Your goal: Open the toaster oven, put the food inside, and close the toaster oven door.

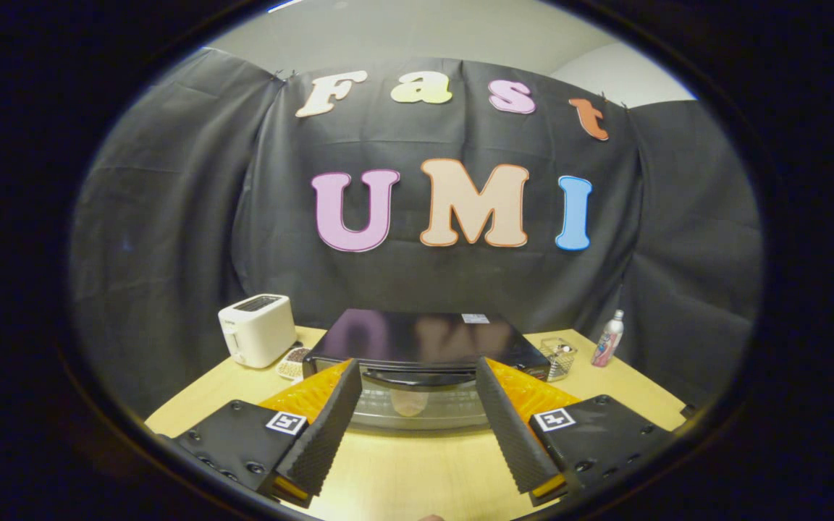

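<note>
A black toaster oven (pixel 424 347) sits at the center of the frame on a pale wood tabletop (pixel 417 470), its door shut and its handle (pixel 417 377) running across the top of the glass. The gripper (pixel 417 427) hovers low in the frame with its jaws spread wide apart and gripping nothing, the oven's door showing in the gap just beyond them. Through the glass a pale rounded shape (pixel 410 402) can be seen, too blurred by reflection to identify. The fingers' orange backs cover the oven's lower corners. To the left of the oven stands a white toaster (pixel 258 329), and between the two lies a small dish (pixel 292 362) of something speckled, half hidden behind the oven's edge. On the right, a clear container (pixel 558 357) holds small items that cannot be made out, with a bottle (pixel 608 339) upright just past it, near the tabletop's far right edge.
</note>
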`<state>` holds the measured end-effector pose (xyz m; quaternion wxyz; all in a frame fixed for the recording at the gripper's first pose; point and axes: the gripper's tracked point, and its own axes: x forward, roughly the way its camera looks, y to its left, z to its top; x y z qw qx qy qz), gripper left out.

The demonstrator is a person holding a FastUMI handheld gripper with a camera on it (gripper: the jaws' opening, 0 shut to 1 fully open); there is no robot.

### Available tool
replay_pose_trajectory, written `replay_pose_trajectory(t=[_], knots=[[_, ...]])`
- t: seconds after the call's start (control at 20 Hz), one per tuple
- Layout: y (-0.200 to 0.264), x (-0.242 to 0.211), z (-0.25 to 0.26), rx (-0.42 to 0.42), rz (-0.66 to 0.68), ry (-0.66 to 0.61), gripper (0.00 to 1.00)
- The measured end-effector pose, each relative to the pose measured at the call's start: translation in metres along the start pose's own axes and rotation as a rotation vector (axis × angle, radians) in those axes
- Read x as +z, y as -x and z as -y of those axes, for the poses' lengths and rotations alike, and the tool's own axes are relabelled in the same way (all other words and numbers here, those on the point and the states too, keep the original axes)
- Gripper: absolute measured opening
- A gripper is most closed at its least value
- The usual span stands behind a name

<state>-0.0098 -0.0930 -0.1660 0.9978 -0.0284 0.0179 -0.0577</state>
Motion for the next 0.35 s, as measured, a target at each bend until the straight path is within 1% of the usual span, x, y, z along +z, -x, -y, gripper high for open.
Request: replay_pose_trajectory(t=[0.35], knots=[[0.0008,-0.0009,-0.0014,0.004,-0.002,0.001,0.98]])
